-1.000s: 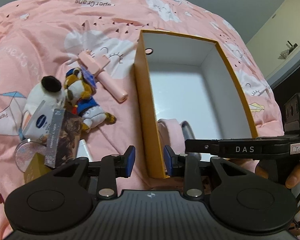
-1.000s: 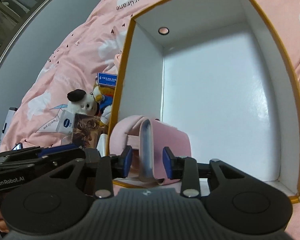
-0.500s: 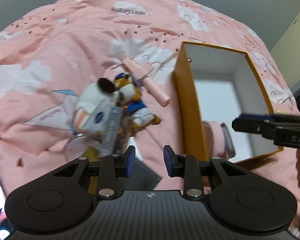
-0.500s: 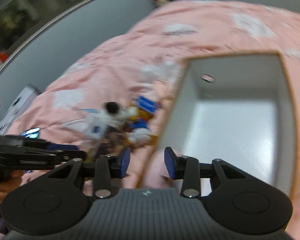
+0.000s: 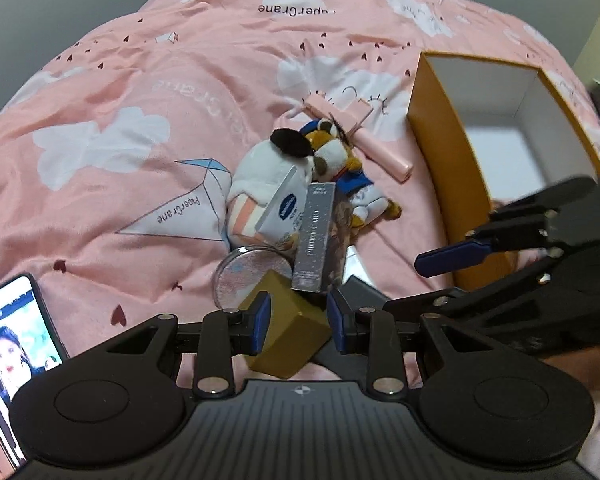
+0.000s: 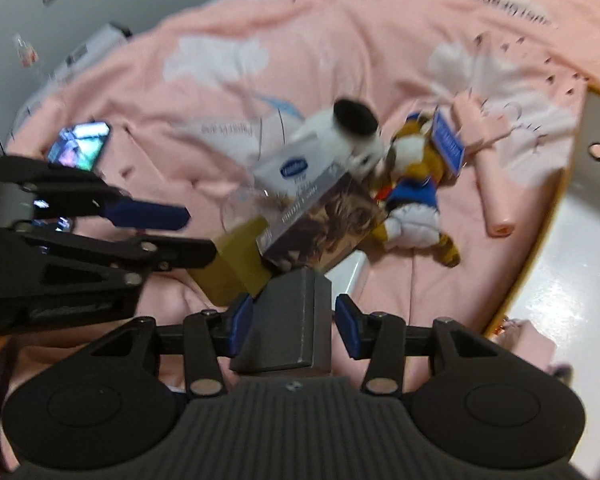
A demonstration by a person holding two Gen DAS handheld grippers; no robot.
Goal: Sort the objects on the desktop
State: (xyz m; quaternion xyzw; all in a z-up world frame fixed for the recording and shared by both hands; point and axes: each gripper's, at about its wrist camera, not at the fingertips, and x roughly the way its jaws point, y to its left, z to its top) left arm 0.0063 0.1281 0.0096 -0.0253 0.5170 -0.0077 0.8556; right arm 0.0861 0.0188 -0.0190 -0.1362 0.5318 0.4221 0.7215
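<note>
The right view is blurred, so whether the opening right hand-held gripper (image 6: pixel 294 324) touches the grey box (image 6: pixel 286 320) between its jaws is unclear, while the left hand-held gripper (image 5: pixel 296 322) stands apart around the gold box (image 5: pixel 288 336) on the bed (image 5: pixel 140 100).

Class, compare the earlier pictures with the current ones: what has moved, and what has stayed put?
Both claws swung from the box to the pile. The right claw, which was at the pink item in the box, is opening around a grey block; the left claw straddles a gold box. The toys stayed put.
</note>
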